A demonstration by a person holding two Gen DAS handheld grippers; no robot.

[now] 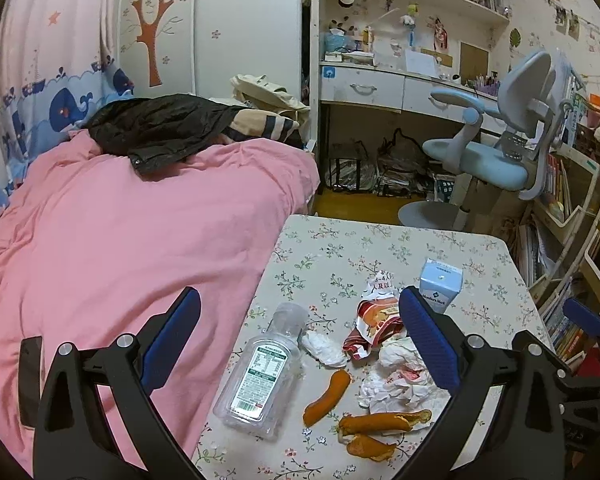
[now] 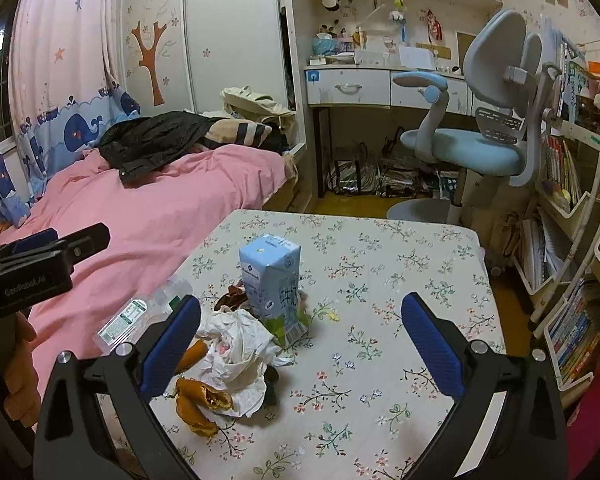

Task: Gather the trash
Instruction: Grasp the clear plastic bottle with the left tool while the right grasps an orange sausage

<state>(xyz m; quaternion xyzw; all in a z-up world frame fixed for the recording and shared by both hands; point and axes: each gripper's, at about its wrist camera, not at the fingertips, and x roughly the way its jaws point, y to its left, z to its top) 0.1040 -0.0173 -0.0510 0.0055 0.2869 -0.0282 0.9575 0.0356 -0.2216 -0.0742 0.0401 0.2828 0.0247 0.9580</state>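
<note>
Trash lies on a floral table (image 1: 440, 240) (image 2: 420, 264). A clear plastic bottle (image 1: 260, 372) (image 2: 140, 316) lies on its side at the table's left edge. Orange peels (image 1: 328, 396) (image 2: 198, 400), crumpled white tissue (image 1: 400, 380) (image 2: 236, 352), a red snack wrapper (image 1: 376, 320) and an upright blue carton (image 1: 440, 284) (image 2: 272, 280) are beside it. My left gripper (image 1: 300, 344) is open above the bottle and wrapper. My right gripper (image 2: 300, 344) is open above the table, right of the carton. Both are empty.
A bed with a pink cover (image 1: 120, 240) (image 2: 160, 200) touches the table's left side. A blue desk chair (image 1: 500, 152) (image 2: 480, 140) and a desk stand behind. Bookshelves (image 2: 572, 280) line the right.
</note>
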